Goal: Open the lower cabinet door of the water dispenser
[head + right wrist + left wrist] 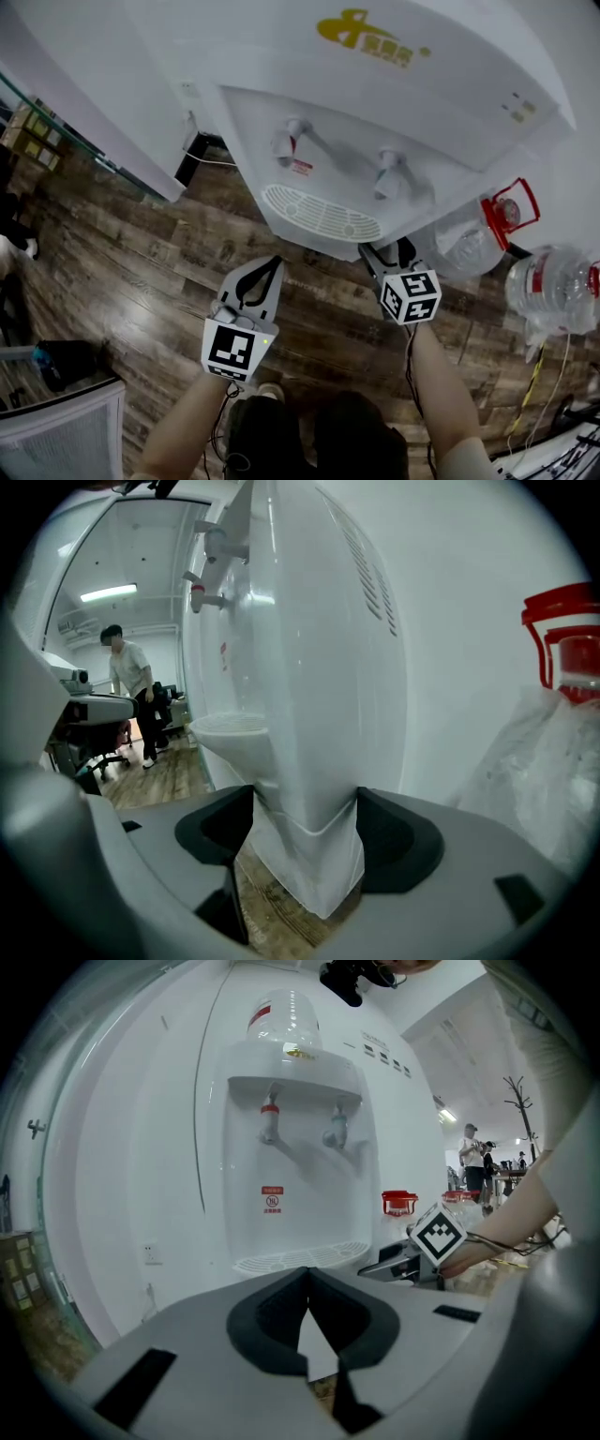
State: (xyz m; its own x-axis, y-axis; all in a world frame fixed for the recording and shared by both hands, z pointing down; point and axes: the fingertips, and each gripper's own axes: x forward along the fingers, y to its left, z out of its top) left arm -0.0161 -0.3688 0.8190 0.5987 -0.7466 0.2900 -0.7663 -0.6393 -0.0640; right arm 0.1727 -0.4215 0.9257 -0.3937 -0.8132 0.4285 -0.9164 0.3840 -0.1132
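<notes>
The white water dispenser (375,103) stands in front of me, its two taps above the drip tray (322,214). From the head view its lower cabinet is hidden under the tray. My left gripper (272,264) hovers before the dispenser's front, below the tray, shut and empty (307,1274). My right gripper (380,251) is at the dispenser's right front corner. In the right gripper view the lower cabinet's corner edge (309,846) stands between its wide jaws (307,827), close to both pads, with wooden floor showing under it. The right gripper (394,1265) also shows from the left gripper view.
Clear water bottles with red caps (553,286) and a red-handled one (487,230) lie right of the dispenser, also in the right gripper view (562,667). A white wall panel (94,84) and a cable (211,159) are at the left. A person (127,682) stands farther off.
</notes>
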